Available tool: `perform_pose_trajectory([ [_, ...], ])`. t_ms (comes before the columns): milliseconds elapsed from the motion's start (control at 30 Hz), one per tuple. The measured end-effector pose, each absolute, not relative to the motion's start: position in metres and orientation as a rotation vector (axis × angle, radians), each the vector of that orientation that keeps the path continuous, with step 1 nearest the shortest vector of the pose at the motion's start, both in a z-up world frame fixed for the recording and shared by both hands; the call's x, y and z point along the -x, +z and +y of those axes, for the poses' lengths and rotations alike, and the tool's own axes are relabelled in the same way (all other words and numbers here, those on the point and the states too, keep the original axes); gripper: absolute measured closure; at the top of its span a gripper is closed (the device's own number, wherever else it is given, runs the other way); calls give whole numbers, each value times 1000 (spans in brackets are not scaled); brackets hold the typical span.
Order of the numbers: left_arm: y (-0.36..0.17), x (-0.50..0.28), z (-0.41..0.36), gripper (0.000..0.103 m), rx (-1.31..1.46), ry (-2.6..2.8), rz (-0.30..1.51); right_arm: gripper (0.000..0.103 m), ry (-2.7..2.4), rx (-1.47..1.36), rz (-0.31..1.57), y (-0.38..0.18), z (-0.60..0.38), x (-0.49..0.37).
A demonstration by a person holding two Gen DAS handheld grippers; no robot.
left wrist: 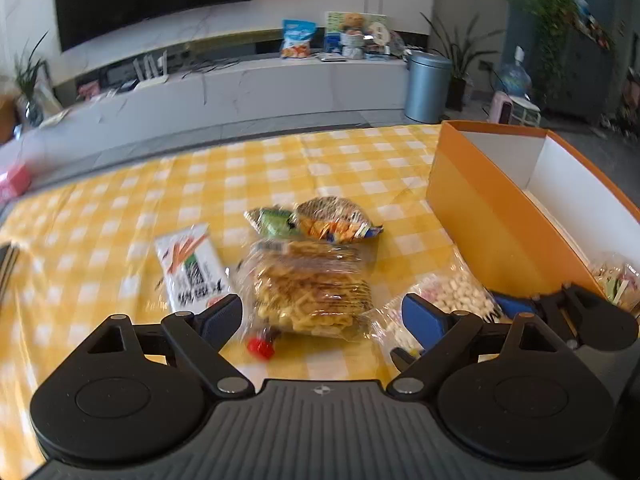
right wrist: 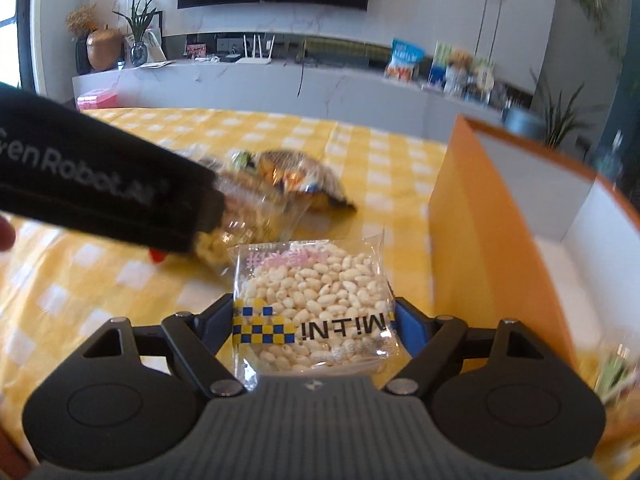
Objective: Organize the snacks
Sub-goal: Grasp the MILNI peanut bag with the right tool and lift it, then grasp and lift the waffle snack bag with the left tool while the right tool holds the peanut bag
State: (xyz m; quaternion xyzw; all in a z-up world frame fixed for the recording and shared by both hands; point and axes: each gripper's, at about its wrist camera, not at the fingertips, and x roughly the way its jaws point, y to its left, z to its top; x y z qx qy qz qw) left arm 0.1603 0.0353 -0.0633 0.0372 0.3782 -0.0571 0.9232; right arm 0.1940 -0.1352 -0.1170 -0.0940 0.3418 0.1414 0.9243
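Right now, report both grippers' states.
Left gripper: open, empty.
Right gripper: closed on the rice pack.

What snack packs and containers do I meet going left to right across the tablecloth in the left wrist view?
White packet with orange stripes → clear bag of yellow crunchy sticks → clear bag of white puffed grains → orange cardboard box with white inside.

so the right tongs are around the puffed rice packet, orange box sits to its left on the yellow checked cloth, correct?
Not quite. The orange box sits to the right of the puffed rice packet, not the left; the right wrist view shows it. The rest holds: the right tongs are around the packet on the yellow checked cloth.
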Motion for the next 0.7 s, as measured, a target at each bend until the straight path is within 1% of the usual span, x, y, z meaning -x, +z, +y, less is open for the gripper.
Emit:
perform_pose_trajectory([
  [100, -64, -171, 29, 0, -123, -117, 754, 23, 279, 188, 691, -116, -135, -205],
  [267, -72, -192, 33, 0, -91, -99, 773, 23, 280, 193, 659, -118, -135, -208],
  [433, -88, -212, 37, 0, -98, -99, 852, 23, 295, 188, 711, -129, -135, -210],
  [700, -113, -221, 40, 0, -95, -72, 903, 23, 302, 148, 742, -136, -137, -220],
])
